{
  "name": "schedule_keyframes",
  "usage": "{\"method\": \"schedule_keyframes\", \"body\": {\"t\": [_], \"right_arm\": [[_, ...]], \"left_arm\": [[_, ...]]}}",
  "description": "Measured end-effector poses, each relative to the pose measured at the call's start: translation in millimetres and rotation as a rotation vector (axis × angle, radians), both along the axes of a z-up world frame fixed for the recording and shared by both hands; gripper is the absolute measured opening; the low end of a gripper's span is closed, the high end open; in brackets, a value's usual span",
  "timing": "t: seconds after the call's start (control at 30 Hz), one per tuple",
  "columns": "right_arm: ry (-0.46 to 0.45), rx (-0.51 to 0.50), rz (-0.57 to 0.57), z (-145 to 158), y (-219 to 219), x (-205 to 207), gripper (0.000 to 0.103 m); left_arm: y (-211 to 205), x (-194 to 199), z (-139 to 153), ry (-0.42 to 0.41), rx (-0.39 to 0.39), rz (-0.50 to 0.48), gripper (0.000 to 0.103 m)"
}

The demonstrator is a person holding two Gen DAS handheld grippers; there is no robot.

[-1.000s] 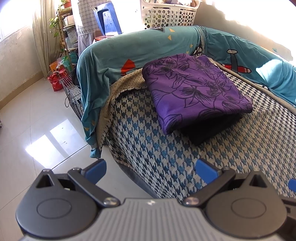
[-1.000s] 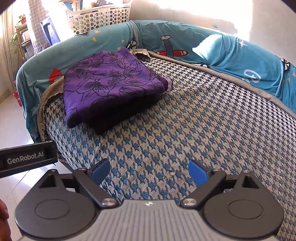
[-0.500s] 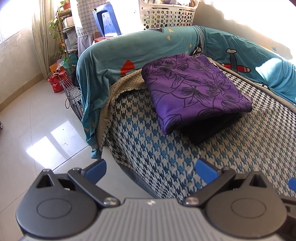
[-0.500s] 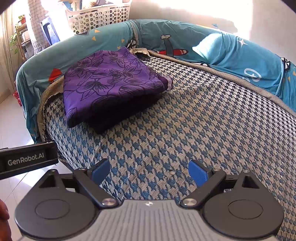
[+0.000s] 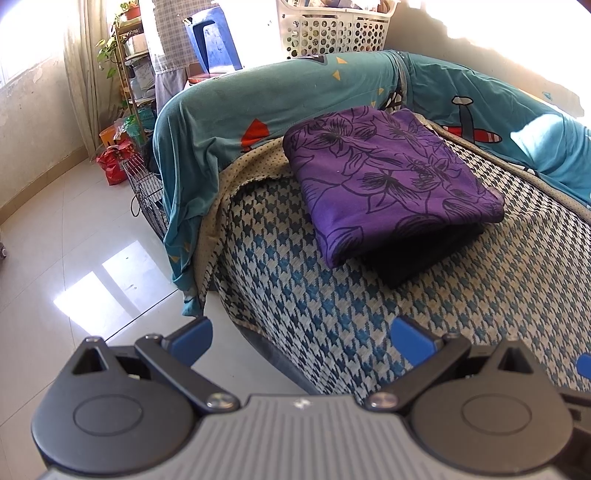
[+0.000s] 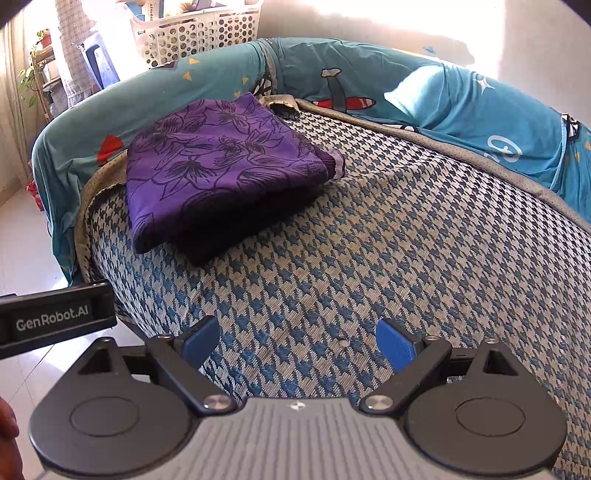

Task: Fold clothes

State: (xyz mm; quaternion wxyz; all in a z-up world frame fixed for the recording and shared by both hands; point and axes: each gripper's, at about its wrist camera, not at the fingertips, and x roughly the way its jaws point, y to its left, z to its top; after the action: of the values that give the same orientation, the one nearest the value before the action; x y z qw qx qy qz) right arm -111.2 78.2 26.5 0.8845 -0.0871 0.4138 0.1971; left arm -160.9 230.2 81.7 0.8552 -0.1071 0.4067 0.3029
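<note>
Both grippers, left gripper (image 5: 299, 341) and right gripper (image 6: 297, 341), gape empty; folded purple floral-print cloth (image 6: 218, 166) atop a dark folded garment (image 6: 236, 236) lies ahead-left of right, ahead-right of left, roughly equidistant.

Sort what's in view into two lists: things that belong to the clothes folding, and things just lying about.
Belongs to the job:
purple floral garment, folded
dark garment under it
left gripper and right gripper, both open and holding nothing

Just lying about:
white laundry basket
blue stool
red bag
wire rack
</note>
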Motion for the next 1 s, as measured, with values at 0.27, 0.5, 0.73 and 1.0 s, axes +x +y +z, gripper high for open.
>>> {"method": "schedule_keyframes", "body": {"t": [0.27, 0.5, 0.73, 1.0], "right_arm": [[0.003, 0.001, 0.000, -0.3, 0.3, 0.4, 0.092], [0.005, 0.002, 0.000, -0.8, 0.4, 0.5, 0.092], [0.004, 0.002, -0.001, -1.3, 1.0, 0.4, 0.092], [0.005, 0.002, -0.003, -1.0, 0.0, 0.5, 0.092]], "left_arm": [[0.4, 0.5, 0.2, 0.001, -0.001, 0.002, 0.103], [0.1, 0.8, 0.1, 0.003, 0.001, 0.002, 0.103], [0.4, 0.9, -0.4, 0.005, 0.000, 0.007, 0.103], [1.5, -0.2, 0.1, 0.003, 0.001, 0.014, 0.103]]}}
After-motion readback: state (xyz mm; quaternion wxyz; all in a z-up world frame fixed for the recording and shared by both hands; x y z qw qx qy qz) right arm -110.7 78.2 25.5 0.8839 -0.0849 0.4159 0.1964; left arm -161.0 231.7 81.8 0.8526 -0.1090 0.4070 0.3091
